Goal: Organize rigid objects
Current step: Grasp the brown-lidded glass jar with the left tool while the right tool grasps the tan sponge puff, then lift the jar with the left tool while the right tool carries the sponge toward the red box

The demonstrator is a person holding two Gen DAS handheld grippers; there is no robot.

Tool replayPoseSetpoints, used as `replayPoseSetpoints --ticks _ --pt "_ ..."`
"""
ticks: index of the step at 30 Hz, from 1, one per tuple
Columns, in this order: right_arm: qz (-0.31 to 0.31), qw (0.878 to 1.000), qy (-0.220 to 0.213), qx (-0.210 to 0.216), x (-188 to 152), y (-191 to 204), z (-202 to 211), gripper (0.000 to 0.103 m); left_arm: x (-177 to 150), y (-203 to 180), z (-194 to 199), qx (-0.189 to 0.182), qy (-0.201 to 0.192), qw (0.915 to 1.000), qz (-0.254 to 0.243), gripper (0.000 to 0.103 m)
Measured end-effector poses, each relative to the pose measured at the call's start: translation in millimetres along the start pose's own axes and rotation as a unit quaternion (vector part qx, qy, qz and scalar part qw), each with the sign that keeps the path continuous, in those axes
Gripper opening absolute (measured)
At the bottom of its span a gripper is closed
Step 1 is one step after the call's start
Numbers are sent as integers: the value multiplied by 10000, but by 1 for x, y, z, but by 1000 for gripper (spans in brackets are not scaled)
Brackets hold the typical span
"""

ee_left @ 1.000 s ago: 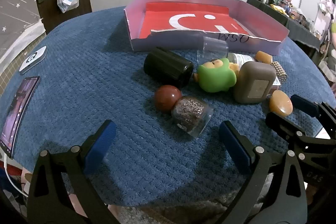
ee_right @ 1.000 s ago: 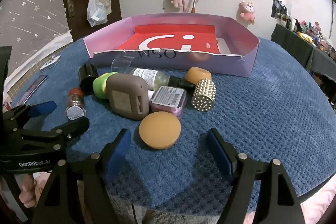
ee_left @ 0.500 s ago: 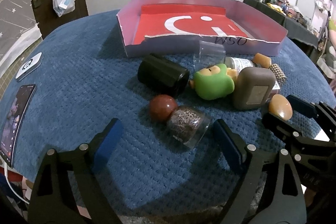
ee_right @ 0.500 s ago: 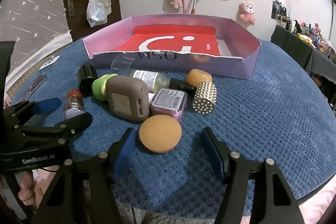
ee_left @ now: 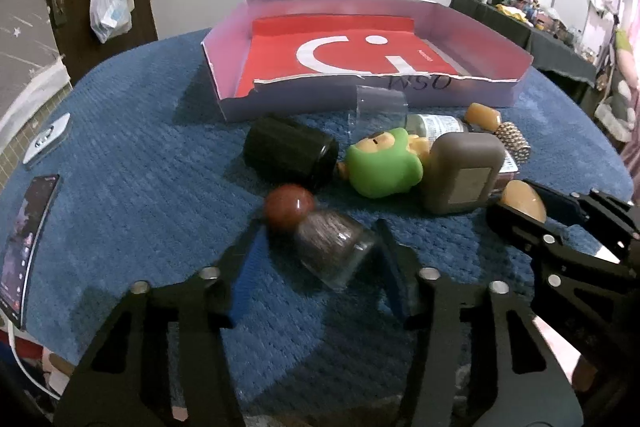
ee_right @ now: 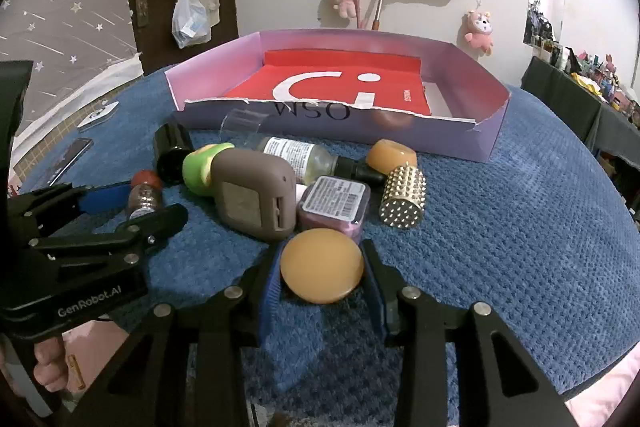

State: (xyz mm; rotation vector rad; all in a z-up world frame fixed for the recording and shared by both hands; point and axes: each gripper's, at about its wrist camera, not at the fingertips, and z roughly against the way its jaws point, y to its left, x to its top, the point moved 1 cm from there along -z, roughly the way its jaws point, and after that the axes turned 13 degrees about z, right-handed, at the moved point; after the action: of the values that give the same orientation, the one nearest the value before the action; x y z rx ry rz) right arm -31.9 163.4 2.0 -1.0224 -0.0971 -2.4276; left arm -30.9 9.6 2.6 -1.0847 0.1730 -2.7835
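As both pairs of fingers finished closing, my left gripper (ee_left: 320,259) pinched the slippery, breakable glass jar (ee_left: 334,251) across its body, my right gripper (ee_right: 322,279) the stiff, light amber disc (ee_right: 322,266) by its rim.

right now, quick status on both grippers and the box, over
Left gripper just closed on spice jar. Right gripper just closed on tan disc. Box holds no items. Path to it crowded by clutter.

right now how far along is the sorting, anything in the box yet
Nothing is sorted yet: the purple box holds only its red liner. In hand: the left gripper has just closed on the spice jar, the right gripper on the orange disc. Left on the blue cloth: green toy, black cylinder, studded roller and more.
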Motion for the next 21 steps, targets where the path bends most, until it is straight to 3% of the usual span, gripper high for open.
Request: replayPoseSetpoints --ticks 11,16,21 --pt "16 9997 -232 -98 6 -2 8 40 -1 3 1 -139 1 9997 198 36" --pt "-53 10000 -14 -78 -1 -4 3 40 1 5 -1 -215 71 9996 172 37" --pt "-95 9999 6 -76 -3 -6 3 40 1 4 0 -356 99 9992 151 46"
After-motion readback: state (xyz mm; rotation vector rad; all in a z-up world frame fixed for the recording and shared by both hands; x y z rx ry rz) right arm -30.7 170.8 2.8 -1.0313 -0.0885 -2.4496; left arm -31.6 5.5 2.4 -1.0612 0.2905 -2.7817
